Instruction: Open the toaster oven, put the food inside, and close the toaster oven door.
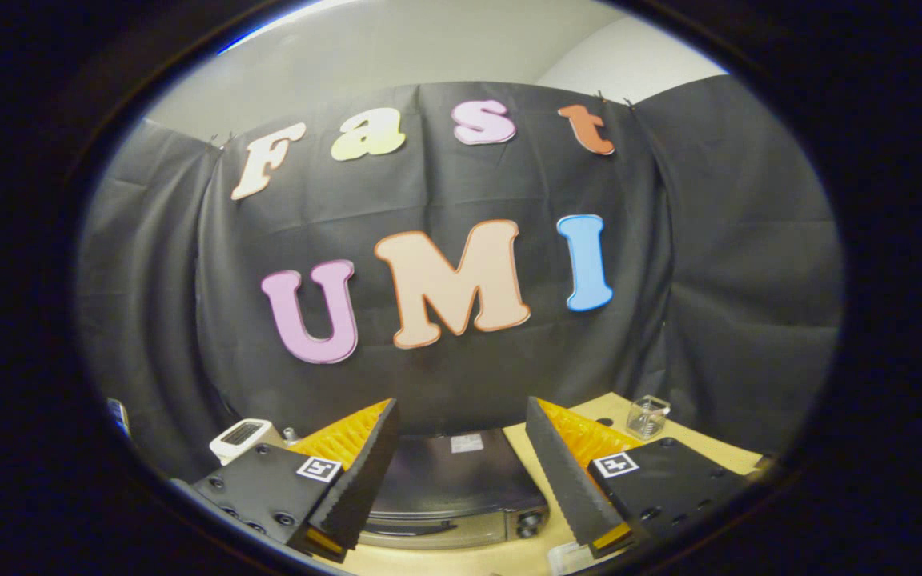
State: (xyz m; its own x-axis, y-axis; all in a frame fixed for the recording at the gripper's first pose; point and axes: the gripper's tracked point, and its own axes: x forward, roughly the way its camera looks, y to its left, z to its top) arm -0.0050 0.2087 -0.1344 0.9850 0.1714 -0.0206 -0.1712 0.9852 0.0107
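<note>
The gripper [461, 472] is held high over the table [525, 552], looking across it at the black cloth wall. Its two fingers [365, 472] stand well apart — released, with nothing between the serrated black pads and nothing pressed by either one. Each finger has an orange ribbed backing and a small square black-and-white marker on its black mount.

The toaster oven [453, 488] sits directly below and ahead of the fingers, at 12 o'clock from the gripper and showing in the gap between them. What shows is its dark flat top with a small pale label near the back edge, and below that the silver front rim with a round knob toward the right finger. The door itself is too foreshortened from this height to tell whether it is open or closed.

At about 10 o'clock from the fingers, beyond the left one, a small white box-like device with a dark slotted grille [241, 438] rests near the cloth wall. At about 2 o'clock, beyond the right finger, a small clear cup [648, 416] stands upright on the pale wooden table, well apart from the toaster oven. A pale translucent object [567, 558] lies on the table just by the right fingertip — too cut off to identify.
</note>
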